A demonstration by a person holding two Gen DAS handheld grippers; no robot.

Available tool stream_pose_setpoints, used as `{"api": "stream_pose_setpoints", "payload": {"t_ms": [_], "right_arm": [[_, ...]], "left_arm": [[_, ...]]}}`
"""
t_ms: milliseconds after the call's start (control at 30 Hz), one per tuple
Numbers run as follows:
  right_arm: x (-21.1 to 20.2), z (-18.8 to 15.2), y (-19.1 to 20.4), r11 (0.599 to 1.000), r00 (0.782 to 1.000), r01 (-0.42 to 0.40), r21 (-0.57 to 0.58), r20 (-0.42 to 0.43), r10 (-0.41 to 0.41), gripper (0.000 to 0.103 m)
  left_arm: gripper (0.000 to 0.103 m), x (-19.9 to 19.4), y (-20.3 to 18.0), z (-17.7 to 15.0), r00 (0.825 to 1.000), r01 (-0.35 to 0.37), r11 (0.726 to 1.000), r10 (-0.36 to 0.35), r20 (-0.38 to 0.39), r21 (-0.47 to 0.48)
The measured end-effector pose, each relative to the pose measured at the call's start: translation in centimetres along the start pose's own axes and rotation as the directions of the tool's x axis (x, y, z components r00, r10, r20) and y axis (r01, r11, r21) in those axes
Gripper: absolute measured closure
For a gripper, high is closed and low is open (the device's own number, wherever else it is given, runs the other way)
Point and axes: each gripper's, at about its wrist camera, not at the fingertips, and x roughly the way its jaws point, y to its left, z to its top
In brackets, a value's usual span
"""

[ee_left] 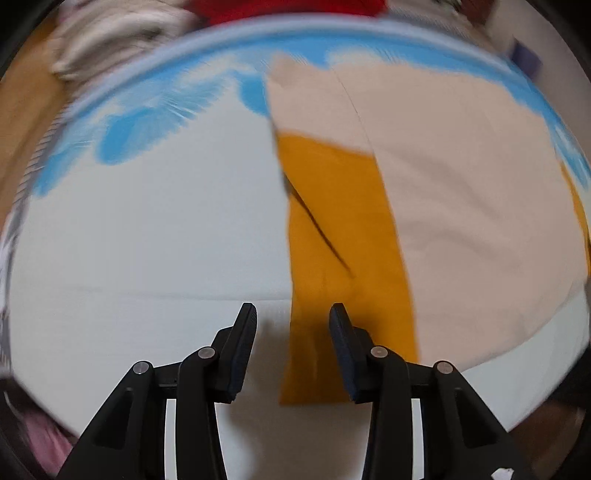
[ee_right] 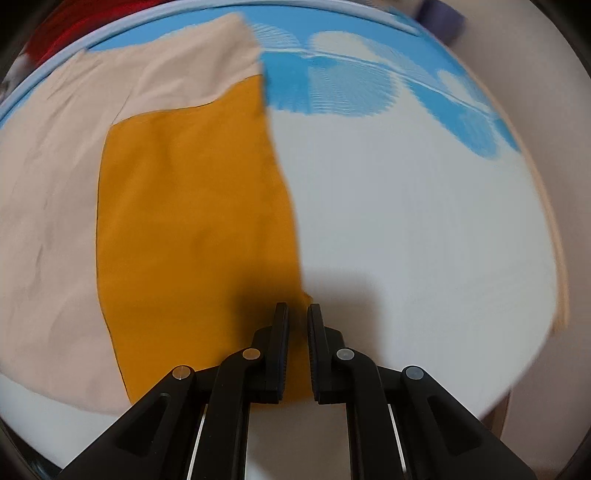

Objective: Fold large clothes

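Observation:
A beige-and-mustard garment lies flat on a white and blue sheet. In the left wrist view the mustard panel (ee_left: 343,236) runs down the middle with the beige part (ee_left: 469,192) to its right. My left gripper (ee_left: 293,314) is open over the mustard panel's near left edge, holding nothing. In the right wrist view the mustard panel (ee_right: 192,221) lies left of centre with the beige part (ee_right: 51,184) beyond it. My right gripper (ee_right: 297,314) is nearly closed, with the mustard panel's near right edge (ee_right: 295,362) between its fingers.
The white sheet with blue print (ee_left: 147,229) covers the surface; it also shows in the right wrist view (ee_right: 406,221). A pile of pale clothes (ee_left: 110,33) and a red one (ee_left: 288,11) lie past the far edge. Both views are motion-blurred.

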Motion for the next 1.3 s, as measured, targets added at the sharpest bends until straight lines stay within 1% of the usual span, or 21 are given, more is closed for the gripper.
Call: {"api": "stream_pose_setpoints", "payload": {"t_ms": [33, 100, 133, 200, 233, 300, 367, 433, 567, 700, 733, 800, 833, 867, 900, 967, 1033, 1100, 1200, 1233, 1300], "right_arm": [[-1.5, -0.4, -0.5, 0.998, 0.999, -0.014, 0.064, 0.036, 0.011, 0.092], [-4.5, -1.1, -0.3, 0.989, 0.989, -0.084, 0.119, 0.135, 0.068, 0.091], [-6.9, -1.6, 0.5, 0.986, 0.971, -0.124, 0.116, 0.220, 0.096, 0.091], [-10.0, -2.8, 2.4, 0.983, 0.937, -0.168, 0.071, 0.320, 0.137, 0.089], [-11.7, -3.7, 4.0, 0.979, 0.912, -0.199, 0.035, 0.372, 0.172, 0.087], [-13.1, -5.3, 6.3, 0.972, 0.888, -0.235, -0.017, 0.403, 0.221, 0.082], [-13.6, -6.8, 9.4, 0.962, 0.876, -0.262, -0.079, 0.398, 0.272, 0.082], [-13.3, -7.6, 12.1, 0.956, 0.877, -0.259, -0.138, 0.381, 0.293, 0.082], [-12.3, -8.6, 16.3, 0.940, 0.878, -0.243, -0.237, 0.357, 0.318, 0.082], [-10.5, -7.9, 18.6, 0.922, 0.884, -0.208, -0.327, 0.341, 0.321, 0.082], [-9.8, -7.9, 19.5, 0.918, 0.895, -0.198, -0.345, 0.317, 0.312, 0.082], [-7.8, -7.8, 20.5, 0.915, 0.928, -0.172, -0.364, 0.252, 0.274, 0.079], [-6.7, -7.9, 20.8, 0.917, 0.946, -0.152, -0.368, 0.213, 0.242, 0.079], [-5.7, -7.8, 21.0, 0.922, 0.958, -0.138, -0.362, 0.186, 0.216, 0.079], [-5.2, -7.7, 20.9, 0.927, 0.964, -0.136, -0.349, 0.171, 0.205, 0.079], [-4.9, -7.5, 20.3, 0.935, 0.964, -0.163, -0.314, 0.151, 0.219, 0.079], [-4.8, -7.3, 20.0, 0.935, 0.963, -0.180, -0.305, 0.140, 0.231, 0.079], [-4.8, -7.3, 19.8, 0.932, 0.962, -0.182, -0.312, 0.139, 0.235, 0.079], [-4.8, -7.3, 19.6, 0.928, 0.962, -0.178, -0.328, 0.142, 0.234, 0.079], [-4.7, -7.3, 19.5, 0.926, 0.962, -0.176, -0.334, 0.142, 0.234, 0.079], [-4.9, -7.4, 19.5, 0.925, 0.962, -0.178, -0.336, 0.140, 0.236, 0.079]], "left_arm": [[0.067, -1.5, -0.3, -0.7, 0.999, -0.013, 0.998, 0.015, 0.047, -0.057], [0.066, -3.5, -0.9, -2.1, 0.995, -0.008, 0.991, 0.022, 0.102, -0.134], [0.066, -4.2, -1.5, -2.9, 0.992, 0.000, 0.987, 0.021, 0.121, -0.163], [0.066, -5.1, -2.7, -4.5, 0.989, 0.012, 0.979, 0.019, 0.148, -0.202], [0.066, -5.2, -3.0, -5.0, 0.988, 0.013, 0.978, 0.020, 0.156, -0.207], [0.066, -5.1, -3.9, -5.6, 0.987, -0.006, 0.978, 0.039, 0.154, -0.207], [0.066, -5.1, -4.3, -6.0, 0.988, -0.009, 0.978, 0.041, 0.147, -0.210], [0.066, -5.3, -4.7, -6.0, 0.987, -0.008, 0.979, 0.041, 0.153, -0.206], [0.065, -4.8, -5.4, -6.3, 0.987, -0.040, 0.986, 0.064, 0.149, -0.160], [0.065, -3.8, -5.5, -6.6, 0.991, -0.006, 0.986, 0.028, 0.134, -0.164], [0.065, -3.4, -5.4, -6.7, 0.992, 0.018, 0.985, 0.004, 0.128, -0.171], [0.065, -2.6, -5.0, -6.8, 0.991, 0.088, 0.977, -0.067, 0.115, -0.193], [0.065, -2.1, -4.7, -6.8, 0.988, 0.131, 0.968, -0.110, 0.107, -0.215], [0.065, -1.6, -4.3, -6.9, 0.983, 0.172, 0.955, -0.151, 0.102, -0.241], [0.065, -1.1, -4.0, -6.9, 0.978, 0.207, 0.941, -0.189, 0.094, -0.268], [0.064, 0.3, -3.0, -7.1, 0.959, 0.282, 0.897, -0.274, 0.074, -0.341], [0.056, 1.9, -2.1, -7.2, 0.938, 0.332, 0.845, -0.343, 0.051, -0.420], [0.052, 3.0, -1.5, -7.2, 0.920, 0.364, 0.801, -0.390, 0.046, -0.476], [0.044, 4.3, -0.8, -7.3, 0.890, 0.415, 0.725, -0.450, 0.078, -0.550], [0.040, 4.5, -0.5, -7.3, 0.882, 0.431, 0.701, -0.460, 0.102, -0.568], [0.036, 4.7, -0.3, -7.0, 0.872, 0.457, 0.664, -0.467, 0.149, -0.592]]}}
